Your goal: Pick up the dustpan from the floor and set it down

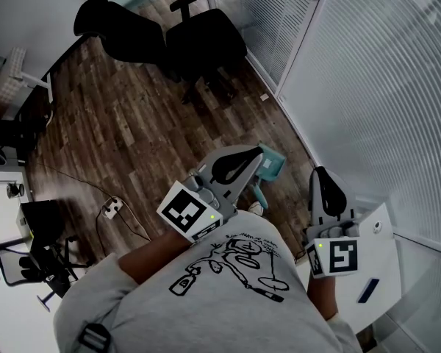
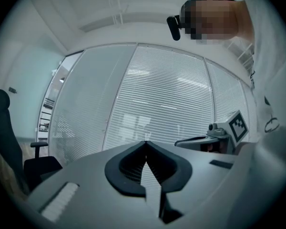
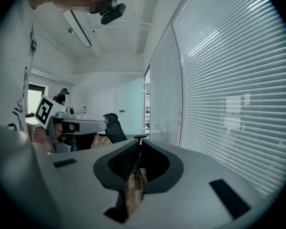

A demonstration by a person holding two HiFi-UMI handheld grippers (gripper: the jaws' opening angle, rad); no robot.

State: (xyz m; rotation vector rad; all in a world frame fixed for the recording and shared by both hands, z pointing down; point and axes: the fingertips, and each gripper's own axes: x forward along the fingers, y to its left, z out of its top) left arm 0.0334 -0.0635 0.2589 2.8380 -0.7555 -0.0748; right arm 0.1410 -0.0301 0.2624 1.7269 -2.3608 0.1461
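The teal dustpan (image 1: pixel 270 165) lies on the wood floor by the glass wall, and only the head view shows it. My left gripper (image 1: pixel 254 154) hangs above it and hides part of it; its handle (image 1: pixel 259 194) pokes out below the gripper. That gripper's jaws meet at the tips with nothing between them (image 2: pixel 144 142). To the right, my right gripper (image 1: pixel 320 173) is also shut and empty (image 3: pixel 139 141), off to the side of the dustpan. Both point roughly level at the blinds. Each shows in the other's view: right gripper (image 2: pixel 214 137), left gripper (image 3: pixel 71 124).
Two black office chairs (image 1: pixel 204 41) stand at the far end of the floor. A glass wall with white blinds (image 1: pixel 367 87) runs along the right. A white tabletop (image 1: pixel 375 259) is under my right hand. A power strip with cable (image 1: pixel 112 209) lies on the floor at left.
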